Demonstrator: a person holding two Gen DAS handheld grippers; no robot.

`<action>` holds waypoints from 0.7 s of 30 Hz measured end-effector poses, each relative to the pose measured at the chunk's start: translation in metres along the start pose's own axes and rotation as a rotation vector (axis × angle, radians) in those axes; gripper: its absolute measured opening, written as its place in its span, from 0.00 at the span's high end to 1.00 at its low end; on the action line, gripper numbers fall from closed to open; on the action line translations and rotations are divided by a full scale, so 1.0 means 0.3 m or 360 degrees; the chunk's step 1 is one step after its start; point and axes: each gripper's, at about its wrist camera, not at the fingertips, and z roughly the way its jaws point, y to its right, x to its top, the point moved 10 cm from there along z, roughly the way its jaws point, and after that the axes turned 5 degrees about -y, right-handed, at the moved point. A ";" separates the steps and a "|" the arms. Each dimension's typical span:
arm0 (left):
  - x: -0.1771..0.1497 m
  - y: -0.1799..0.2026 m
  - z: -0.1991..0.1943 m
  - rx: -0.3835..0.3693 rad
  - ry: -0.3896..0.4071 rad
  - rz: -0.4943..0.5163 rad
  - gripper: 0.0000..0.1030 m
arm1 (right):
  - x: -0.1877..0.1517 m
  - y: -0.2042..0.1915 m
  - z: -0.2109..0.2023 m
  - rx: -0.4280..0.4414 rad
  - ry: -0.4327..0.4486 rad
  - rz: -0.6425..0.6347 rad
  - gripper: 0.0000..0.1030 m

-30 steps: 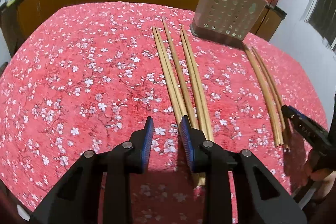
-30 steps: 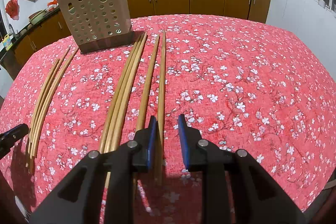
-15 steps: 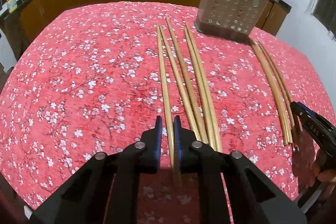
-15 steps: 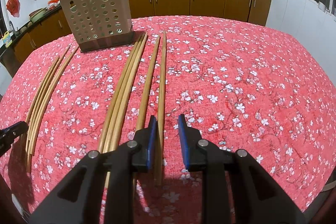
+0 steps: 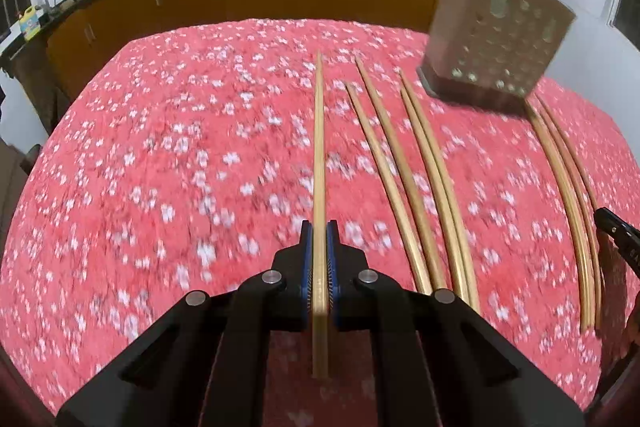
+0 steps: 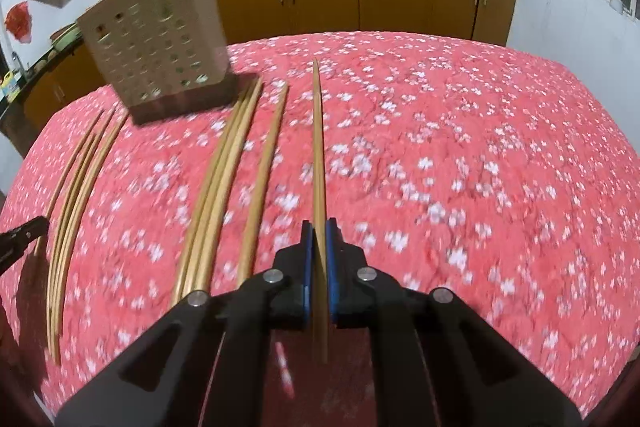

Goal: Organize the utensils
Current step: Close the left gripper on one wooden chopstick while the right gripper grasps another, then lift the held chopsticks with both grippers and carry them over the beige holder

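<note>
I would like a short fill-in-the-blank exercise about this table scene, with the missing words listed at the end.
1. Each gripper, the left gripper and the right gripper, is shut on one ____.
2. The tablecloth is red with white ____.
3. The beige utensil holder has many round ____ in its wall.

Missing words: chopstick; flowers; holes

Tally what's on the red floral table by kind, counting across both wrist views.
Clamped chopsticks, one in the left gripper and one in the right gripper: 2
Loose chopsticks: 8, though the bunched ones are hard to separate
Perforated utensil holder: 1
Total: 11
</note>
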 end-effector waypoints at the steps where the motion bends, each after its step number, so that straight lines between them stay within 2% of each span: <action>1: 0.003 -0.004 0.001 -0.0016 0.0007 -0.0005 0.92 | 0.011 0.005 0.008 0.0003 0.0003 0.0011 0.92; 7: -0.021 -0.027 -0.022 -0.0118 0.0026 -0.0073 0.92 | 0.016 0.007 0.013 -0.0009 0.0013 -0.0009 0.92; 21: -0.067 -0.027 -0.055 -0.0050 0.0055 -0.0029 0.92 | -0.011 -0.003 -0.011 0.0007 0.0016 -0.0019 0.92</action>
